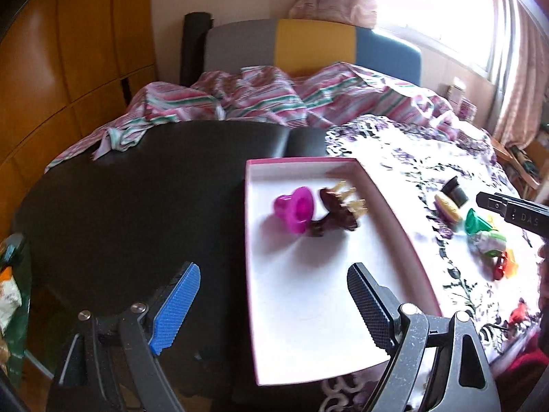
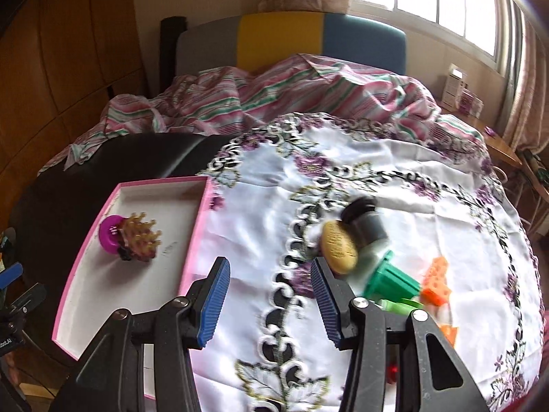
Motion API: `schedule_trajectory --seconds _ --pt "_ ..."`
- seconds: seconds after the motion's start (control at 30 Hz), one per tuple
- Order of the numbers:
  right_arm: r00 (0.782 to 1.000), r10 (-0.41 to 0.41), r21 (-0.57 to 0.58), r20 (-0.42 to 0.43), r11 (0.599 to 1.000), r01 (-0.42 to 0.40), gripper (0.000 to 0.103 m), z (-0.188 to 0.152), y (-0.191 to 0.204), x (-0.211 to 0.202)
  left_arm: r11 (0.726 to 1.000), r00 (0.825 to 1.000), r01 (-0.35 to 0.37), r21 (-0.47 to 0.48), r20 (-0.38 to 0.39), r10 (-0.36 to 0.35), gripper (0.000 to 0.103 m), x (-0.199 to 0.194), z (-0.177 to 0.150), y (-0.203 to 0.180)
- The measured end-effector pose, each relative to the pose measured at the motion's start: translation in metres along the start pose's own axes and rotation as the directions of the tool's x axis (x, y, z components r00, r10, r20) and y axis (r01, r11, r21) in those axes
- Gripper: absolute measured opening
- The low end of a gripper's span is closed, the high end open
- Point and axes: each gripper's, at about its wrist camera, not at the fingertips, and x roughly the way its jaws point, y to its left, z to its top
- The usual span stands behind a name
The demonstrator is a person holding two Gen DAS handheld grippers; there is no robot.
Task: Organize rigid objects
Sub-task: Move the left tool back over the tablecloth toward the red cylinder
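Hanging apart w/ nothing held, both grippers – left gripper (image 1: pixel 274 309), right gripper (image 2: pixel 271 302); green piece (image 2: pixel 391 281) partly hidden behind right finger, blurred.

Cardboard tray (image 1: pixel 377 202) matt – embroidered cloth (image 2: pixel 377 171) – glossy wooden wardrobe (image 1: pixel 68 68).

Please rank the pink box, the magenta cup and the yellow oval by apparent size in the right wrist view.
1. Pink box, plainly largest.
2. Yellow oval and magenta cup: they look alike, and the oval lies nearer the camera, so unranked.
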Motion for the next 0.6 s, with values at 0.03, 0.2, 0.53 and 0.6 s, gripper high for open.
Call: schedule_trajectory --seconds 0.03,0.2,0.53,0.6 --pt "1.0 -0.011 0.012 0.0 1.0 0.011 0.049 0.0 -0.008 -0.001 1.0 1.0 0.002 0.013 0.004 -0.002 0.088 0.0 0.001 -0.005" --pt "0.997 -0.072 0.104 0.004 0.992 0.072 0.049 -0.006 -0.056 -0.014 0.996 0.999 0.045 0.074 0.008 -0.046 0.088 0.004 0.008 -0.031" --pt "0.979 -0.202 0.389 -0.007 0.902 0.189 0.049 -0.037 -0.161 -0.033 0.975 0.988 0.155 0.159 -0.038 -0.15 0.088 0.016 0.016 -0.086" --pt "0.978 -0.209 0.464 -0.013 0.865 0.191 0.049 -0.047 -0.178 -0.032 0.968 0.985 0.171 0.184 -0.05 -0.164 0.088 0.019 0.017 -0.098"
